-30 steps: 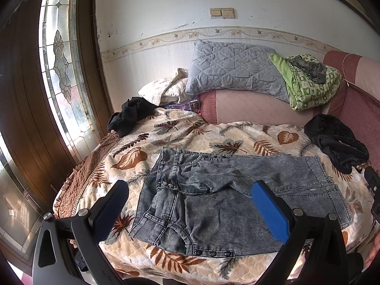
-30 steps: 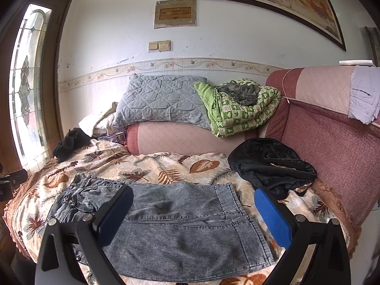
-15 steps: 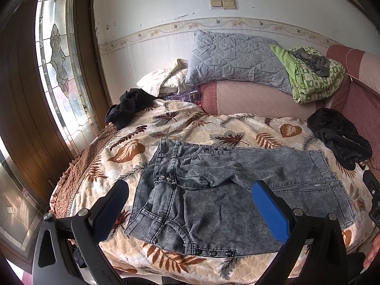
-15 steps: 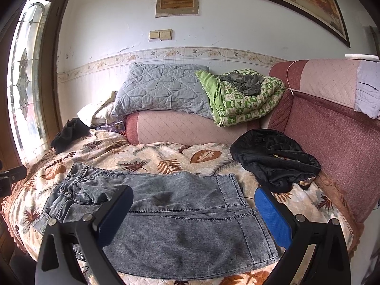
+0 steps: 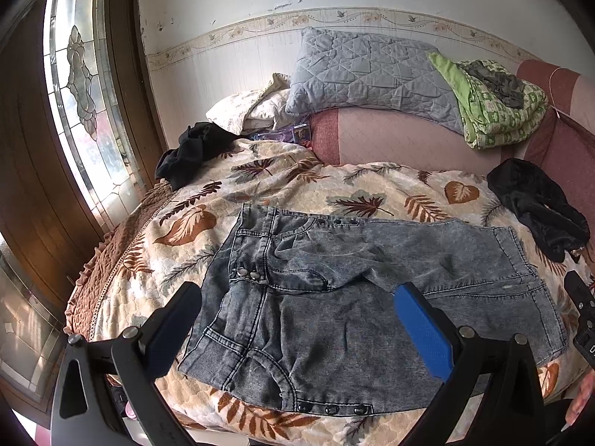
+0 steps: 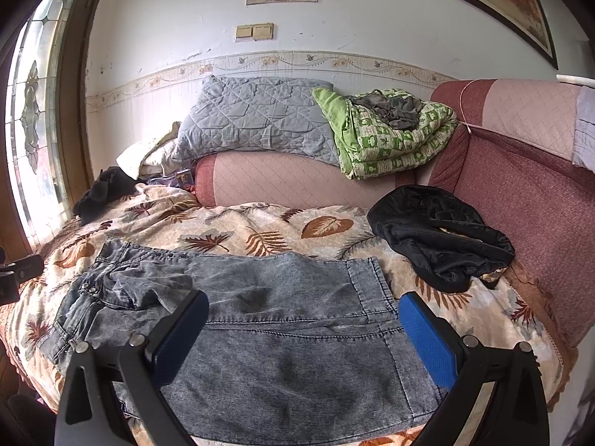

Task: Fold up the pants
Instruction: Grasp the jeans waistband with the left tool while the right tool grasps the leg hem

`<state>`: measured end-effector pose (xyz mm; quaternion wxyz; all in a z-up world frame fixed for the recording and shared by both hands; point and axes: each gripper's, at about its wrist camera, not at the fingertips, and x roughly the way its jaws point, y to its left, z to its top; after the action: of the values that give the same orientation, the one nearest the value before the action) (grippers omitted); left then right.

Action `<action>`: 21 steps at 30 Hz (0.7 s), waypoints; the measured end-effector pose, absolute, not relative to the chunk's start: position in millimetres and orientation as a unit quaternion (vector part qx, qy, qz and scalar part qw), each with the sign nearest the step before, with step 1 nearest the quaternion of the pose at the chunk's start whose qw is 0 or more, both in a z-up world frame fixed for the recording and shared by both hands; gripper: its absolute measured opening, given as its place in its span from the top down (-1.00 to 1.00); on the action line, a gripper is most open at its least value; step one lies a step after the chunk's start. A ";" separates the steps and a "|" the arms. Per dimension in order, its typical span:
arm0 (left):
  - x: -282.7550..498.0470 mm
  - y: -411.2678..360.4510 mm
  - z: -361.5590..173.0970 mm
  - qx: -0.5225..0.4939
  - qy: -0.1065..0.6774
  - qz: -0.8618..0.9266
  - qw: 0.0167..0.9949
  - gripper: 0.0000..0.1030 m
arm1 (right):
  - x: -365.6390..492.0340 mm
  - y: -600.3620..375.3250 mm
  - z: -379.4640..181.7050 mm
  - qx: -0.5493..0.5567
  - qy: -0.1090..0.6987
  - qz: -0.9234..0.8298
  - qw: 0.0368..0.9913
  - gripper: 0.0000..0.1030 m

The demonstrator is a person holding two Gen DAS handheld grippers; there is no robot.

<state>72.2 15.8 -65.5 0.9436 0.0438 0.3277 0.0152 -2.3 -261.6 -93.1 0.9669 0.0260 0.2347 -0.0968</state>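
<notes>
Grey washed denim pants [image 5: 334, 290] lie spread flat on the leaf-patterned bedspread [image 5: 282, 182], waistband to the left, leg hems to the right. My left gripper [image 5: 297, 319] hovers open above the waist end, nothing between its blue pads. In the right wrist view the same pants [image 6: 267, 319] fill the lower middle, and my right gripper [image 6: 301, 327] hangs open over the leg end, holding nothing. The right gripper's black body shows at the left view's right edge.
A black garment [image 6: 438, 238] lies beside the pant hems near the red sofa back [image 6: 520, 200]. Another dark garment [image 5: 193, 152] sits at the far left by the window. A grey pillow [image 5: 368, 74] and green blanket [image 6: 386, 137] rest on the backrest.
Both cameras have tipped down and drawn slightly closer to the bed, so the pants sit higher and larger in view. The pants have not moved. Both grippers stay open.
</notes>
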 end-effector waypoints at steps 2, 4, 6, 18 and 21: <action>78.6 15.9 -69.6 0.044 0.332 0.014 0.942 -1.00 | 3.7 -261.6 -97.7 0.027 0.239 -0.095 0.966 -1.00; 87.5 16.1 -75.9 0.049 0.338 0.013 0.940 -1.00 | 11.5 -264.0 -103.3 0.028 0.247 -0.092 0.964 -1.00; 102.9 19.2 -86.4 0.051 0.358 0.001 0.932 -1.00 | 22.4 -273.3 -110.3 0.037 0.259 -0.083 0.962 -1.00; 274.7 99.9 -155.7 0.043 0.464 0.070 0.882 -1.00 | 167.4 -454.8 -185.0 0.224 0.371 -0.069 0.899 -0.91; 316.6 121.5 -167.9 0.017 0.494 0.070 0.867 -1.00 | 202.1 -473.8 -204.6 0.237 0.378 -0.099 0.889 -0.79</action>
<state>316.6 121.5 -167.9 0.8667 0.0165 0.4936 0.0697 202.1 -473.8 -204.6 0.8894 0.2370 0.3782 -0.0985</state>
